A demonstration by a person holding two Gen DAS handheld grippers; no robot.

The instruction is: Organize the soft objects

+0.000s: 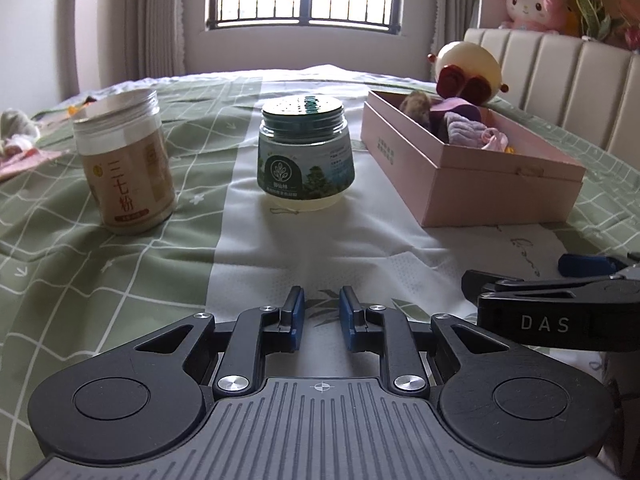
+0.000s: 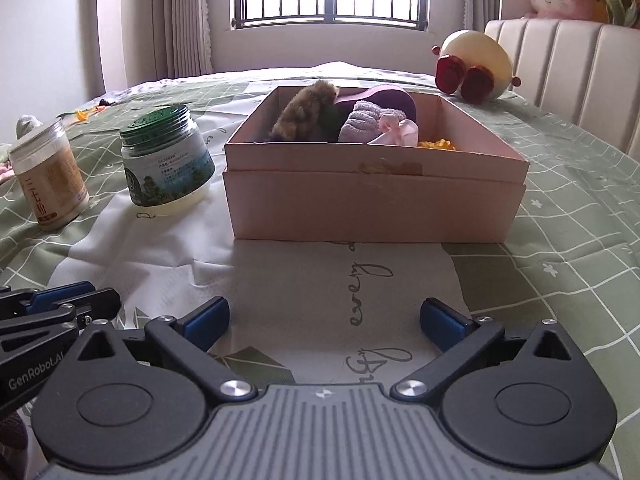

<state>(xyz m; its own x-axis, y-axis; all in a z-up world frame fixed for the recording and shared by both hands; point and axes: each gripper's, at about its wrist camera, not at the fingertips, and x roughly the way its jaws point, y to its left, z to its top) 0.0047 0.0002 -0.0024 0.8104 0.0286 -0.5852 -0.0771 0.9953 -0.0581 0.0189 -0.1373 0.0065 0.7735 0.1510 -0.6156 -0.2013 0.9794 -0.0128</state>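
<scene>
- A rectangular pink cardboard box with matte walls sits open on the green grid-patterned bedsheet.
- Inside it lie five soft things, as far as the near wall lets me count: a shaggy brown plush toy, a smooth purple piece, a nubby lilac towel roll, a pale pink satin bow and a yellow knitted scrap.
- Two plastic jars stand left of the box, apart from each other: a squat green-lidded jar and a tall beige lidless jar.
- The left gripper tilts down over the sheet, its blue pads narrowly apart, nothing between them.
- The right gripper points at the box, fingers spread wide and empty.
</scene>
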